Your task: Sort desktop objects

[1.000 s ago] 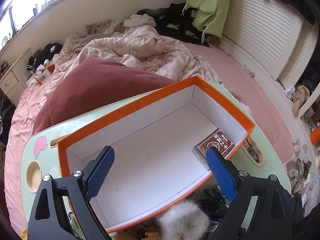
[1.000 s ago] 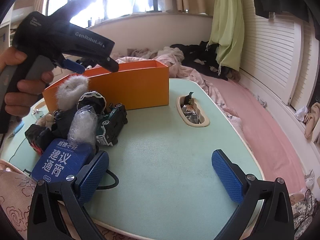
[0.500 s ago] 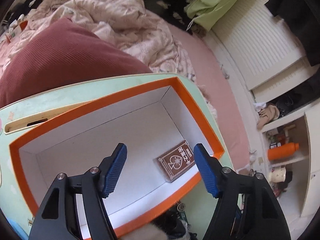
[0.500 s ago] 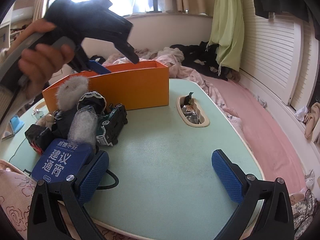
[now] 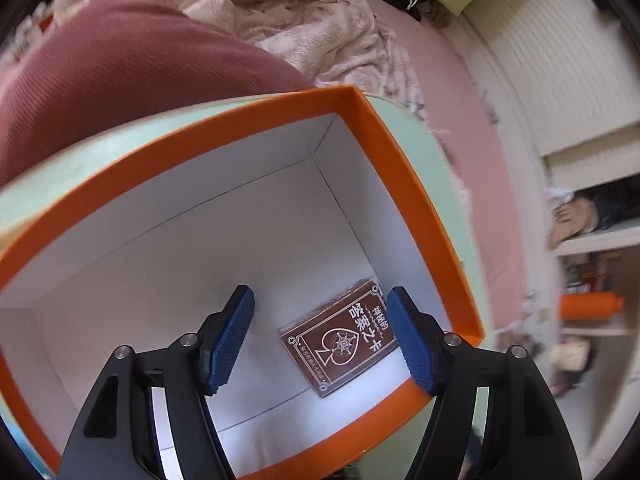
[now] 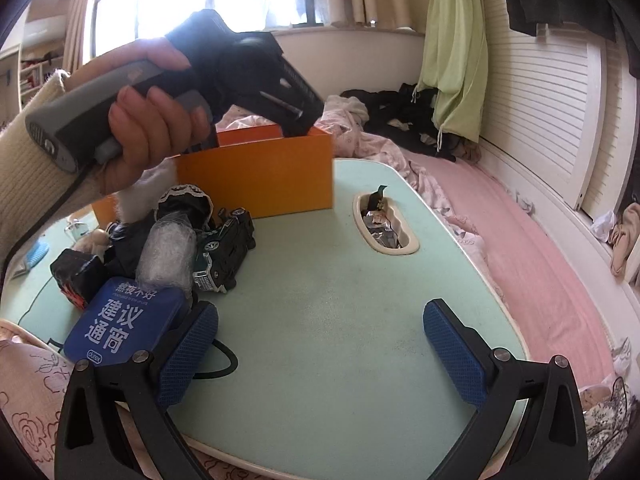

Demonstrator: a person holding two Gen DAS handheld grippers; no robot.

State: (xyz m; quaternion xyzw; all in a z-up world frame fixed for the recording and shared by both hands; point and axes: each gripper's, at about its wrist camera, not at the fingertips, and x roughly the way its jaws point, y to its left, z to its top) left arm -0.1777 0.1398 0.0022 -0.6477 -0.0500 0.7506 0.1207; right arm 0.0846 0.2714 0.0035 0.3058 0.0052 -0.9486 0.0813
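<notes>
An orange box (image 5: 404, 168) with a white inside stands on the pale green lap table (image 6: 328, 320). A brown card box (image 5: 340, 340) lies flat in its near right corner. My left gripper (image 5: 320, 336) is open, reaching down into the box just above the card box, which lies between its fingers. In the right wrist view the orange box (image 6: 264, 176) is at the back, with the left gripper's body dipping into it. My right gripper (image 6: 320, 348) is open and empty over the table's front. A blue tin (image 6: 120, 324), toy car (image 6: 224, 248) and other small items are heaped left.
A cream recess (image 6: 386, 226) in the table holds small bits. A dark cable (image 6: 224, 364) lies by the blue tin. A red pillow (image 5: 132, 80) and rumpled bedding (image 5: 312, 28) lie behind the table. Shelves (image 5: 592, 280) stand at the right.
My left gripper has dropped into the orange box and swung right toward the card box, with its fingers a little closer together. The right gripper has not moved.
</notes>
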